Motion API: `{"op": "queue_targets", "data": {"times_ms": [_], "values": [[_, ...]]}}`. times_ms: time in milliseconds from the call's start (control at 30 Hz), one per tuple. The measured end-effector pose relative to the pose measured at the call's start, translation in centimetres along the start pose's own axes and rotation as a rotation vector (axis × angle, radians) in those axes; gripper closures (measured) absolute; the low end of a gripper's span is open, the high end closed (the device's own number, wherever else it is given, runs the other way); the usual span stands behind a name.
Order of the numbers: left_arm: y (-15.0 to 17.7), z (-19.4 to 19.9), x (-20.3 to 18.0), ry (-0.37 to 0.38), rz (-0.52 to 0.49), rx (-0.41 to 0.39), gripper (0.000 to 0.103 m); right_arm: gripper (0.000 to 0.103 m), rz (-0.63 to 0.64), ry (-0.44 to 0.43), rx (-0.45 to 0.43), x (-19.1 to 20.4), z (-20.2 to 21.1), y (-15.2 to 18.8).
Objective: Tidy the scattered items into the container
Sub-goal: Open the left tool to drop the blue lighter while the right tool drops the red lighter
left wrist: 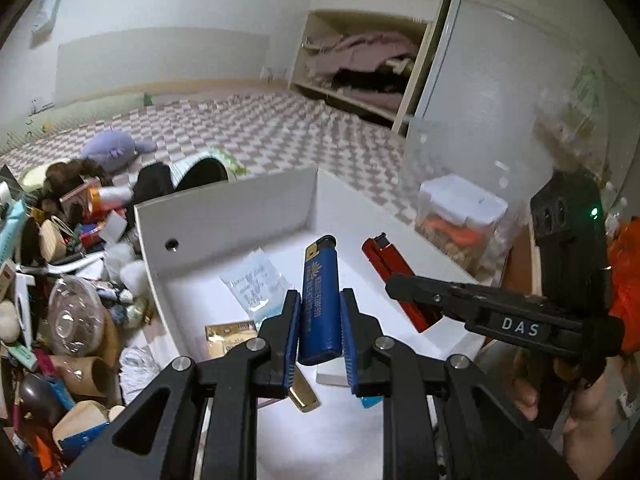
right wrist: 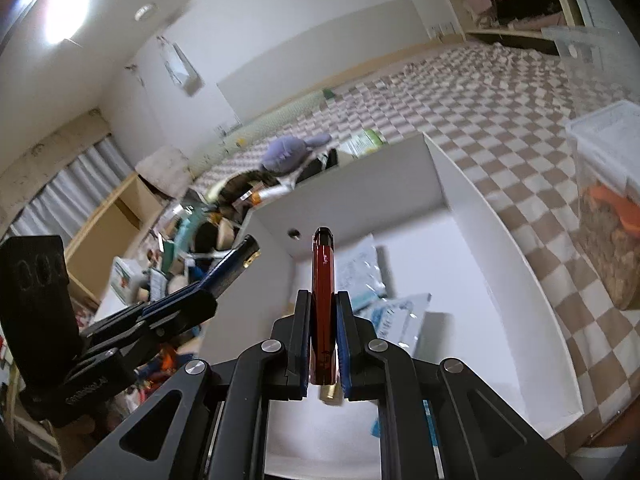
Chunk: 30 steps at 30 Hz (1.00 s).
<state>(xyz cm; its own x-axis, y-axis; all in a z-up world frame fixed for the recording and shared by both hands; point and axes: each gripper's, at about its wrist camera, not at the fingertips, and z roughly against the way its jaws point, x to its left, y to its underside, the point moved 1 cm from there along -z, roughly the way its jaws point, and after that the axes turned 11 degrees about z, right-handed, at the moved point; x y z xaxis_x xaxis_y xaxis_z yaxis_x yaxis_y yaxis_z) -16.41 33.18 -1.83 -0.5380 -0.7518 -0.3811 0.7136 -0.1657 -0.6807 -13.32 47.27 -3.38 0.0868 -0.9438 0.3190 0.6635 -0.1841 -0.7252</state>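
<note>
My left gripper (left wrist: 320,310) is shut on a blue lighter (left wrist: 320,300), held upright over the white box (left wrist: 224,216). My right gripper (right wrist: 323,320) is shut on a red lighter (right wrist: 322,304), also over the white box (right wrist: 360,184). In the left wrist view the right gripper (left wrist: 404,286) reaches in from the right with the red lighter (left wrist: 390,268). In the right wrist view the left gripper (right wrist: 208,300) comes in from the left with the blue lighter (right wrist: 232,262). Inside the box lie a clear sachet (left wrist: 256,284), a gold packet (left wrist: 230,336) and a gold tube (left wrist: 304,396).
A heap of scattered items (left wrist: 60,300) lies left of the box: paper cups, a plastic lid, packets, a purple plush (left wrist: 116,148). A clear lidded tub (left wrist: 460,220) stands right of the box on the checkered floor (left wrist: 280,128). An open cupboard (left wrist: 360,68) is behind.
</note>
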Motion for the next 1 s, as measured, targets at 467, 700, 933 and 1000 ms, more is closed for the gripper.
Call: {"op": "queue_targets", "data": {"times_ms": [467, 700, 933, 1000], "values": [[1.5, -2.6, -0.5, -0.015, -0.015, 0.057, 0.084, 0.09, -0.014, 0.049, 0.03, -2.6, -0.4, 1.2], [1.8, -2.9, 0.0, -0.034, -0.008, 0.077, 0.084, 0.09, -0.014, 0.05, 0.033, -2.5, -0.6, 1.2], [1.9, -2.8, 0.1, -0.037, 0.0, 0.079, 0.084, 0.09, 0.007, 0.07, 0.05, -2.1, -0.6, 1.2], [1.9, -2.8, 0.2, -0.037, 0.004, 0.08, 0.084, 0.09, 0.017, 0.083, 0.058, -1.9, -0.7, 1.2]]}}
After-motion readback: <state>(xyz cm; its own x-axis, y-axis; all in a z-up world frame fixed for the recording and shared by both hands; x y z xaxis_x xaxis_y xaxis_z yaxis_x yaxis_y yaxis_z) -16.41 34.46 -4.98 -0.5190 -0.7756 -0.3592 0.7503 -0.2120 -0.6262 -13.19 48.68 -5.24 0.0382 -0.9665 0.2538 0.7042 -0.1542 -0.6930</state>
